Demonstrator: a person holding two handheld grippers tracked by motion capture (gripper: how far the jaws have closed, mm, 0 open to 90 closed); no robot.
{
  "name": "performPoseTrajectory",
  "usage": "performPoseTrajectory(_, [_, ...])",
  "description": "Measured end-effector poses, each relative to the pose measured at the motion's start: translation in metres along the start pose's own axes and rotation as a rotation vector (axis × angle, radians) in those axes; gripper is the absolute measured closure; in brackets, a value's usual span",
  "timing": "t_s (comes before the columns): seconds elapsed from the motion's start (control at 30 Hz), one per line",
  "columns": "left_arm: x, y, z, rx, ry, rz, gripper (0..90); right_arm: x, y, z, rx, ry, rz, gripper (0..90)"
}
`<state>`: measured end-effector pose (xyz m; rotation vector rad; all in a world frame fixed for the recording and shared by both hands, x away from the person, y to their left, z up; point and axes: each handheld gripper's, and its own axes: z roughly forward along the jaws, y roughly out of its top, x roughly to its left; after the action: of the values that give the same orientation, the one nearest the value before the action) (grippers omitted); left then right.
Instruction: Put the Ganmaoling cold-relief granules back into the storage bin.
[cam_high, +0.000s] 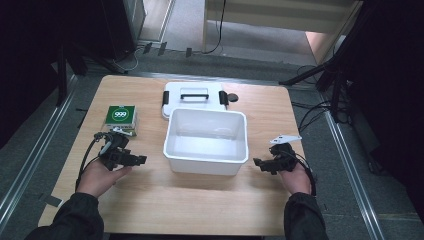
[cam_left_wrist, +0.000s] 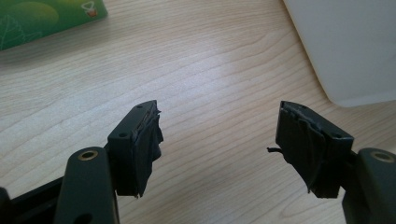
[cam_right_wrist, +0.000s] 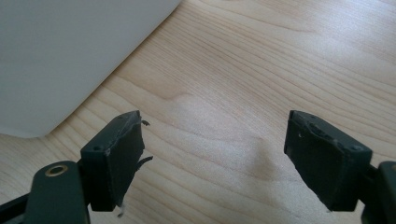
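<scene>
The white bin (cam_high: 206, 141) stands open in the middle of the table (cam_high: 150, 200), its lid (cam_high: 192, 97) flat just behind it and a green box (cam_high: 120, 118) off to its left. The left gripper (cam_high: 141, 160) hovers at the bin's left side with jaws apart and nothing between them; in its own view the bin (cam_left_wrist: 345, 46) sits ahead and right of the jaws, not touching. The right gripper (cam_high: 256, 162) faces the bin's right side, jaws likewise apart and empty, the bin (cam_right_wrist: 70, 51) lying ahead and left of them.
</scene>
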<state>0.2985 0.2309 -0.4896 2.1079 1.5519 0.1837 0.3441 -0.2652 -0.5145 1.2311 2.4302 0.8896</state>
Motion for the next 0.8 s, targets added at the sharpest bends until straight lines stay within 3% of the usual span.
performPoseTrajectory(0.33, [-0.001,0.001,-0.007,0.014,-0.004,-0.046,29.5,0.000,-0.001,-0.001,0.002,-0.004,0.006,19.8])
performPoseTrajectory(0.6, [0.000,0.016,-0.028,0.018,0.043,-0.080,25.5,0.000,-0.002,-0.001,0.008,-0.004,0.010,19.8])
performPoseTrajectory(0.8, [0.003,0.030,-0.037,0.029,0.087,-0.119,15.1,-0.001,-0.004,-0.001,0.011,-0.003,0.006,19.8])
